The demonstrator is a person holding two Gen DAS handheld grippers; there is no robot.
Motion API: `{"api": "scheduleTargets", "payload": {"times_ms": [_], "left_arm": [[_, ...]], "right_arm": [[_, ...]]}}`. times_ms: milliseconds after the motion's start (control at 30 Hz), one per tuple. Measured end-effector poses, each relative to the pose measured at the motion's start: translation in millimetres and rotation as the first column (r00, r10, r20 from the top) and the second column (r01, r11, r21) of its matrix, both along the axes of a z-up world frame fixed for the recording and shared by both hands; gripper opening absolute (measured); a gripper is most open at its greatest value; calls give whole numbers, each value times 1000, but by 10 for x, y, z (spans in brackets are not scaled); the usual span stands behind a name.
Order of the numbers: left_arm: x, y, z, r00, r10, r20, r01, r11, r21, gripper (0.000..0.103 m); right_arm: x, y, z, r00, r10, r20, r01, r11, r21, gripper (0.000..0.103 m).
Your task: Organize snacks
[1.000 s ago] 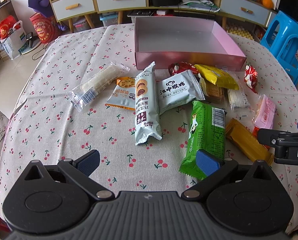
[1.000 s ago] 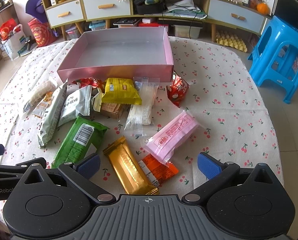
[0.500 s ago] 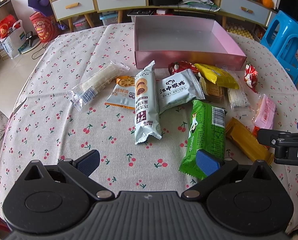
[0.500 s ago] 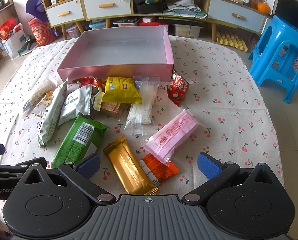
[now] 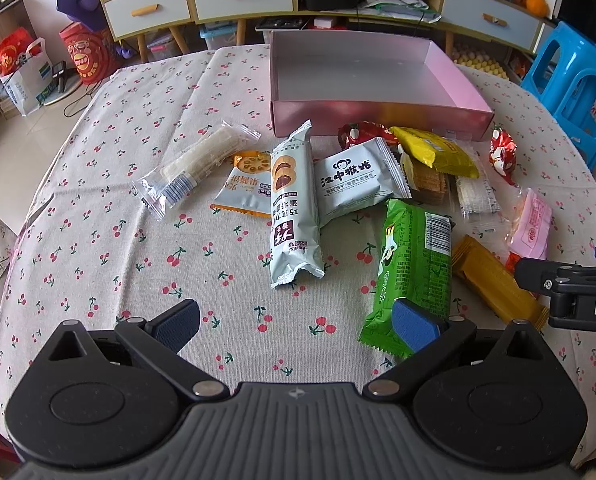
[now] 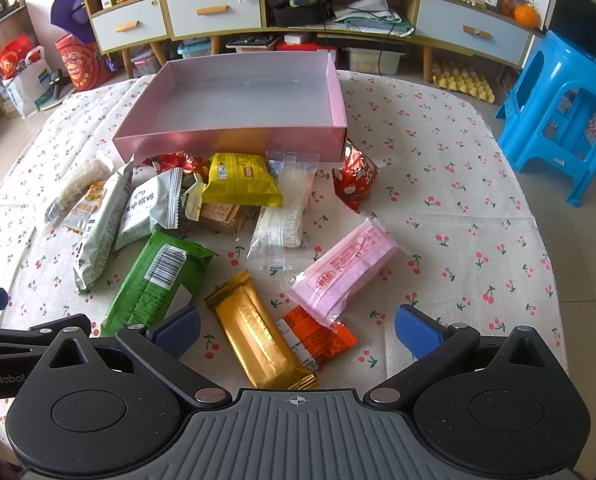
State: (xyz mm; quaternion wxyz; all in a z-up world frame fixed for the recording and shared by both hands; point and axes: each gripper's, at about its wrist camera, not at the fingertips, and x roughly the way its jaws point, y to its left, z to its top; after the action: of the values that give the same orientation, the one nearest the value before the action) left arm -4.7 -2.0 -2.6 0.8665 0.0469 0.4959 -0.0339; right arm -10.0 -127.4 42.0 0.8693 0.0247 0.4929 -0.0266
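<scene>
From the left wrist, the left gripper (image 5: 296, 322) hung over the near edge of the table (image 5: 98, 208), its fingers spread wide with nothing between them. The right-hand blue pad (image 5: 415, 326) covered the near corner of the green pack (image 5: 413, 264). Beyond lay the snacks in a loose heap: a tall grey biscuit pack (image 5: 294, 208) lying partly over an orange-trimmed sachet (image 5: 244, 188), a clear rice-bar wrapper (image 5: 196, 162) off to the left, a white monkey pack (image 5: 353, 180), and a yellow pack (image 5: 433, 150) over a wafer whose label could not be read. A red sweet (image 5: 502, 154) sat apart at the right. The pink box (image 5: 377, 116) stood just behind the heap, with nothing seen inside. The right gripper (image 5: 577, 280) came in from the right edge, cut off by the frame, hiding part of the gold bar (image 5: 493, 280) and the pink pack (image 5: 531, 222).

From the right wrist, the right gripper (image 6: 296, 328) was likewise wide apart and held nothing. The near end of the gold bar (image 6: 258, 332) lay between the fingers and slipped under the gripper body. An orange pack (image 6: 317, 334) touched it, half buried under the pink pack (image 6: 347, 270). The green pack (image 6: 158, 276) was partly hidden by the left pad (image 6: 178, 330). The left gripper's finger showed only at the left edge. The box (image 6: 234, 142) stood behind the snacks.
</scene>
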Motion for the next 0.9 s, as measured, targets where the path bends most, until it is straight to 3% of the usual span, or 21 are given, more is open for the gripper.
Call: {"api": "scheduleTargets", "payload": {"times_ms": [367, 533, 733, 900], "left_arm": [[76, 68, -1, 1000, -1, -4, 1, 1000, -12, 103], [158, 118, 63, 998, -41, 43, 43, 998, -34, 103], [389, 174, 75, 991, -134, 16, 135, 990, -38, 94], [603, 272, 56, 992, -123, -3, 123, 988, -92, 86]], "right_arm": [[10, -16, -9, 1000, 1, 0, -1, 1000, 0, 103], [107, -54, 86, 999, 8, 43, -8, 1000, 4, 103], [348, -92, 201, 997, 72, 32, -75, 994, 83, 103], [611, -47, 186, 990, 137, 14, -137, 978, 159, 103]]}}
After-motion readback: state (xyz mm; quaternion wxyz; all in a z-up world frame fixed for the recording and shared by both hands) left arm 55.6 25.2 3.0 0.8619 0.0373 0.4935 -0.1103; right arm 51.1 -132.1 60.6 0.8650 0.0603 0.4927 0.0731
